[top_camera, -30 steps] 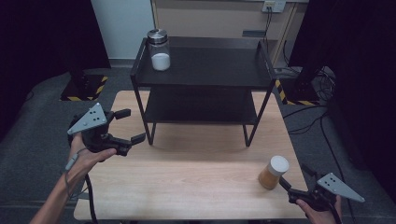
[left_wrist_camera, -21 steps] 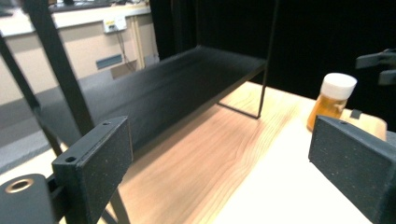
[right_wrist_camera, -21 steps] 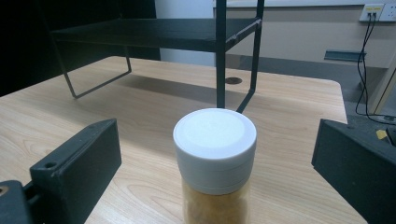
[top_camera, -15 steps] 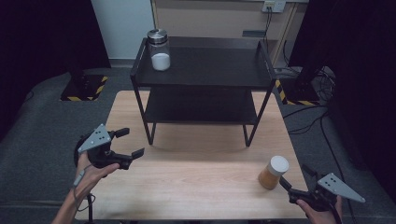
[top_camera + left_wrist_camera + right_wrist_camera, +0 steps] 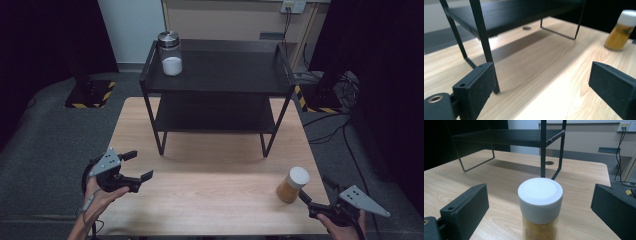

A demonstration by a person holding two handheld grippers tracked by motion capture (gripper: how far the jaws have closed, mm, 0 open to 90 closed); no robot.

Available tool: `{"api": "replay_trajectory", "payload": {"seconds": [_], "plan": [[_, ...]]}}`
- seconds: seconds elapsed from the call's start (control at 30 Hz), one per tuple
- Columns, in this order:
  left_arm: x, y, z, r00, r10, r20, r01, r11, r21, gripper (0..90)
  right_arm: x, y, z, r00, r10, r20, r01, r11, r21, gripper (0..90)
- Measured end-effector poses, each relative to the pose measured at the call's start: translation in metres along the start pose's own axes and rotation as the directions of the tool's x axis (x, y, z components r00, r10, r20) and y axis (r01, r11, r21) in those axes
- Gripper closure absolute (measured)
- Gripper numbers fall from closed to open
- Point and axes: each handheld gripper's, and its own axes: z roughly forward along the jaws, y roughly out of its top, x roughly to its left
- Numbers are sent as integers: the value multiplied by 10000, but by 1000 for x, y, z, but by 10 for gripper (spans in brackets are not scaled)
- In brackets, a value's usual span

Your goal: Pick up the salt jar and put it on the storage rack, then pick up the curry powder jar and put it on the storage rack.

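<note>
- Left gripper point(image 5: 134, 165) has dropped toward my near-left table edge vs. the earlier frames, now low over the wood w/ jaws wide and nothing btwn them; right gripper point(image 5: 314, 192) and the jar haven't budged.
- Spice jar point(image 5: 293, 184) stands upright on the table point(image 5: 215, 200) near the front-right corner, well apart from the black rack point(image 5: 220, 80). White screw cap, clear body packed w/ orange-brown powder.
- Right gripper sits just behind the jar on my side, jaws spread wide, not touching it. In the right gripper view the jar point(image 5: 540, 207) is centred btwn the two jaws, cap about level w/ the jaw tops.
- Handling, my guess: small and nearly full, so light-to-moderate weight; stiff walls, won't squash. Can't tell glass or plastic, so I'd treat it as breakable.
- Smooth round sides = slippery and prone to twist out under flat pads. Tall for its base, so a nudge from one jaw before the other lands could tip it.
- Where to grab: on the body just below the cap, jaws square across the widest part, closing evenly. Not the cap itself: it may turn or sit loose.
- Other jar point(image 5: 170, 52), metal lid, white contents, is on the rack's top shelf at back-left, out of the way.
- Left gripper view has the spice jar point(image 5: 621, 31) far off to the right.
</note>
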Motion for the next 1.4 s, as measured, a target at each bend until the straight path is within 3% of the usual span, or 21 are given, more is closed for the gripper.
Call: {"api": "replay_trajectory", "payload": {"seconds": [0.37, 0.7, 0.93, 1.1, 1.13, 1.4], "plan": [[0, -8, 3, 9993, 319, 219, -328, 9986, 418, 57, 0, 0, 0, 10000, -23, 8, 23, 10000, 26, 18], [11, -16, -5, 9957, 462, 803, -460, 9989, -48, 57, 0, 0, 0, 10000, -54, 15, 54, 10000, 68, 18], [14, -21, -6, 9942, 334, 1026, -290, 9986, -440, 32, 0, 0, 0, 10000, -73, 47, 73, 9999, 75, 18], [19, -30, -8, 9920, -79, 1256, 200, 9952, -958, 19, 1, 1, 0, 10000, -85, 16, 85, 9999, 83, 18], [21, -33, -8, 9909, -215, 1328, 367, 9930, -1127, 14, 0, 0, 1, 9999, -98, -52, 99, 9999, 77, 17], [23, -38, -11, 9912, -299, 1292, 477, 9895, -1367, 10, -6, 6, 1, 9981, -309, -525, 313, 9995, 64, 11]]}}
